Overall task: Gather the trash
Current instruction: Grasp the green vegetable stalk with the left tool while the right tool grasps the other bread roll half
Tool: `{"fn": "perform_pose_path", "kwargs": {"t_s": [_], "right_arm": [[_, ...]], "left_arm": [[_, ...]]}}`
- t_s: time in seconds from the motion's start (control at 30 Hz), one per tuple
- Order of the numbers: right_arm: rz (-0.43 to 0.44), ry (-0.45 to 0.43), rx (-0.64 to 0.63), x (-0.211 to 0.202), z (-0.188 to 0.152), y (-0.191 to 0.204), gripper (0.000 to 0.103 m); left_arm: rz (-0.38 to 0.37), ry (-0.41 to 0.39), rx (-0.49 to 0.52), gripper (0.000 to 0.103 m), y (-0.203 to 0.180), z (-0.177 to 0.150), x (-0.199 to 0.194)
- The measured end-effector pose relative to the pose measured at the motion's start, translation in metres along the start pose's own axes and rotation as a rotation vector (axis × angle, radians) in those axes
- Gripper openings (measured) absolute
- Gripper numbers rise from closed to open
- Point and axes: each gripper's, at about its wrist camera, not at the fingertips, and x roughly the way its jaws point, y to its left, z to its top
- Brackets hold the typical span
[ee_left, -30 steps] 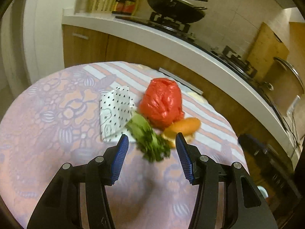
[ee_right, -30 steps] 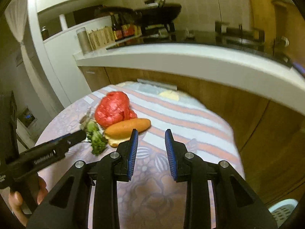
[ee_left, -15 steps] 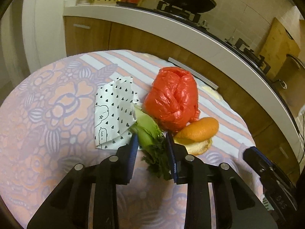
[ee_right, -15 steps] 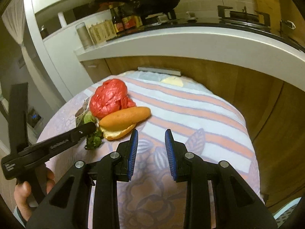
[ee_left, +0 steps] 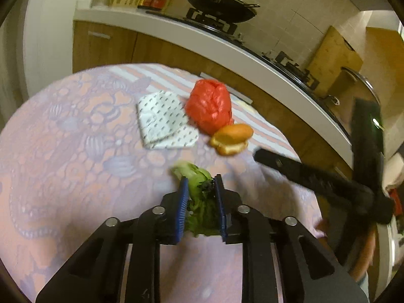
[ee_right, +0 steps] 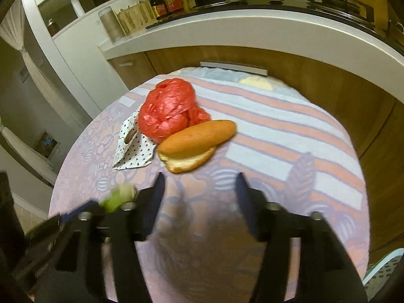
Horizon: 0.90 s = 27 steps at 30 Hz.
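Lettuce scrap (ee_left: 199, 202) sits clamped between left tongs (ee_left: 200, 184), just closing; right tongs (ee_right: 199, 184) just spreading, empty

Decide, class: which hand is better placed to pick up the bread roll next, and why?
Probably right. The right tool has just been opening, holds nothing and points at the bread roll just ahead. The left tool, just closing, already grips the leafy greens.

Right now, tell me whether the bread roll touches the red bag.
Touching. In the right wrist view the bread roll lies against the red bag, with no cloth showing between them.
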Motion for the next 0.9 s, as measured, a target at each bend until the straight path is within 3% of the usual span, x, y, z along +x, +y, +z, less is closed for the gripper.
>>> {"fn": "perform_pose_path", "kwargs": {"t_s": [0.23,0.37,0.6,0.7,0.73,0.9], "right_arm": [[0.052,0.059,0.121,0.037,0.014,0.02,0.06],[-0.01,0.045,0.188,0.047,0.02,0.023,0.071],[-0.094,0.016,0.222,0.056,0.025,0.024,0.072],[-0.164,0.027,0.141,0.056,0.021,0.032,0.058],[-0.18,0.023,0.124,0.054,0.019,0.031,0.047],[-0.131,0.021,0.091,0.042,0.014,0.016,0.032]], "left_arm": [[0.026,-0.028,-0.006,0.011,0.031,-0.006,-0.016],[0.024,-0.02,0.017,0.011,0.033,-0.007,-0.014],[0.024,0.017,0.098,0.011,0.022,-0.02,-0.009],[0.015,0.028,0.101,0.012,0.023,-0.02,-0.01],[0.015,0.03,0.104,0.012,0.023,-0.02,-0.01],[0.014,0.038,0.125,0.023,0.02,-0.022,-0.01]]}}
